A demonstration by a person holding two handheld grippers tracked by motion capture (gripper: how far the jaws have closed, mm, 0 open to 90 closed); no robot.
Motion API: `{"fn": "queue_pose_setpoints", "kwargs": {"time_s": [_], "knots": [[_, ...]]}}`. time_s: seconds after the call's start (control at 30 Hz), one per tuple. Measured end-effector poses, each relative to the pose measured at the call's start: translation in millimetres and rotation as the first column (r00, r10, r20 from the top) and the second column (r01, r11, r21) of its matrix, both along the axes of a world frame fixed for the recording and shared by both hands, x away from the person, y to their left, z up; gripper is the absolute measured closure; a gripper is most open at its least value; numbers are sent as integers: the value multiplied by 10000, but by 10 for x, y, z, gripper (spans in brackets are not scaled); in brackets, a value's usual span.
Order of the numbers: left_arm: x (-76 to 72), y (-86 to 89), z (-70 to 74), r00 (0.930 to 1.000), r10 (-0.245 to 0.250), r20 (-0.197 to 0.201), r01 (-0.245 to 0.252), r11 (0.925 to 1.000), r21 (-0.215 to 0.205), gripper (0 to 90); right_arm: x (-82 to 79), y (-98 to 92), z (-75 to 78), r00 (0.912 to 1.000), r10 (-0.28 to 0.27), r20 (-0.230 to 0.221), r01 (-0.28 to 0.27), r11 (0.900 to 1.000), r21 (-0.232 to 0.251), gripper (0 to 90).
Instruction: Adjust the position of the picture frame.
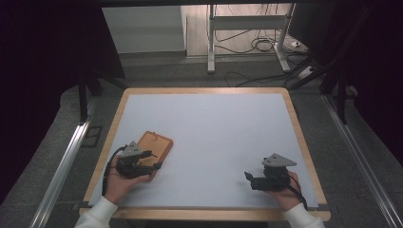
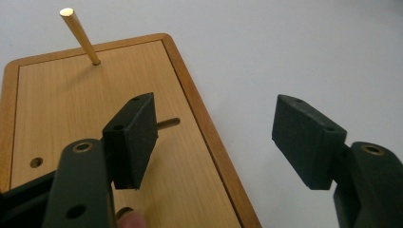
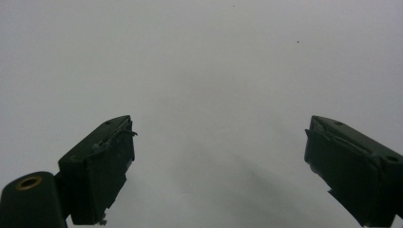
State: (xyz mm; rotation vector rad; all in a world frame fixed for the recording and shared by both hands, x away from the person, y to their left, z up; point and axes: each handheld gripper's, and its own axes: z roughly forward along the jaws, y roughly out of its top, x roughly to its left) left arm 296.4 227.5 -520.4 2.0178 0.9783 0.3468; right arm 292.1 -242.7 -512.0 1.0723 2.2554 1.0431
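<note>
1. In the high view we see a table [image 1: 204, 102] with a pale grey-white top and a wooden rim, and a person's two hands come in from the bottom edge, each one holding a gripper.
2. The left gripper [image 1: 153, 160] is at the near left part of the table, and its jaws are spread wide with nothing between them.
3. Under this gripper lies a wooden board [image 1: 159, 142], flat on the table near the left rim, a little turned against the table edge.
4. In the left gripper view the wooden board [image 2: 85, 118] has a darker raised frame, and one jaw stands over its surface while the other jaw stands over the bare table beside it.
5. A thin brass-coloured peg [image 2: 80, 35] stands up from the far part of the board, leaning in this view.
6. We see also a small round hole [image 2: 36, 162] near the board's left edge.
7. The right gripper [image 1: 252, 179] is at the near right part of the table, well apart from the board.
8. In the right gripper view its jaws are also released, with bare table [image 3: 214, 71] between them.
</note>
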Motion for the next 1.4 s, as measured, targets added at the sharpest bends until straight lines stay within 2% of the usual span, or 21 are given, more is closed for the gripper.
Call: {"fn": "queue_pose_setpoints", "kwargs": {"time_s": [0.27,0.47,0.83,0.97,1.07,1.3,1.4], "knots": [[-25,4,18,9999,67,107,-67,10000,-23,316,-8,-23,14,9999,-110,74,110,9999,16,95],[-33,40,41,9994,220,253,-217,9997,-106,317,-45,23,43,9995,-46,318,48,10000,-47,98],[5,94,49,9986,443,289,-440,9990,-119,318,-25,27,32,9994,-174,304,171,9998,95,99],[57,122,45,9974,697,187,-693,9973,-223,315,-45,38,20,9995,-61,295,59,10000,63,99],[145,123,28,9963,849,126,-850,9963,105,317,-73,24,29,9994,-85,336,85,10000,16,99],[245,132,55,9961,873,147,-875,9960,197,327,-83,-6,31,9995,-156,281,155,9999,41,101],[327,99,48,9967,808,74,-811,9957,442,329,-96,-9,48,9994,-136,332,133,9999,72,101]]}}
